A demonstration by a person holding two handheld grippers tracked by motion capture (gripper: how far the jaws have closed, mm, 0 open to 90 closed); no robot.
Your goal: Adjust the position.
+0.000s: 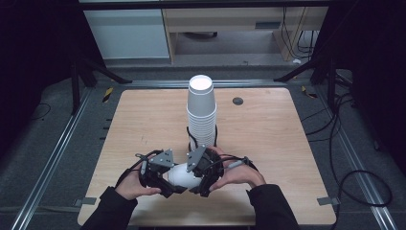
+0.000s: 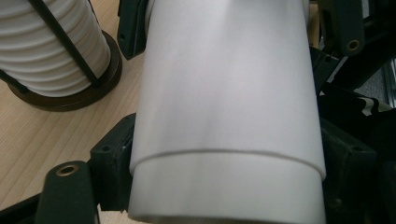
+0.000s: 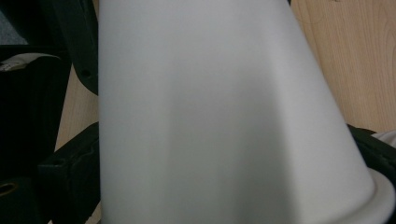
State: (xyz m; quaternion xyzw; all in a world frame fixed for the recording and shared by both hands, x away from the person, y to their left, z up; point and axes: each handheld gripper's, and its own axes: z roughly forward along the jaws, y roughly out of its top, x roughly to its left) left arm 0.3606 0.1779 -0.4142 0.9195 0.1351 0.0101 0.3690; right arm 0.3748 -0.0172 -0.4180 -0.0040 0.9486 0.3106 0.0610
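Note:
A pair of nested white paper cups (image 1: 182, 175) lies on its side low over the table's front, between my two grippers. The left gripper (image 1: 165, 181) grips it from the left and the right gripper (image 1: 200, 178) from the right. In the left gripper view the outer cup (image 2: 224, 84) overlaps an inner cup (image 2: 224, 191), with black jaws pressed against both sides. In the right gripper view the cup wall (image 3: 210, 116) widens to a rolled rim (image 3: 380, 196), with that gripper's jaws against its flanks. A tall stack of white cups (image 1: 201, 110) stands behind in a black holder (image 2: 88, 95).
The wooden table (image 1: 268, 143) has a dark round grommet (image 1: 238, 101) at the back right of the stack. Black frame legs and cables lie on the floor around the table. A hand holds each gripper at the front edge.

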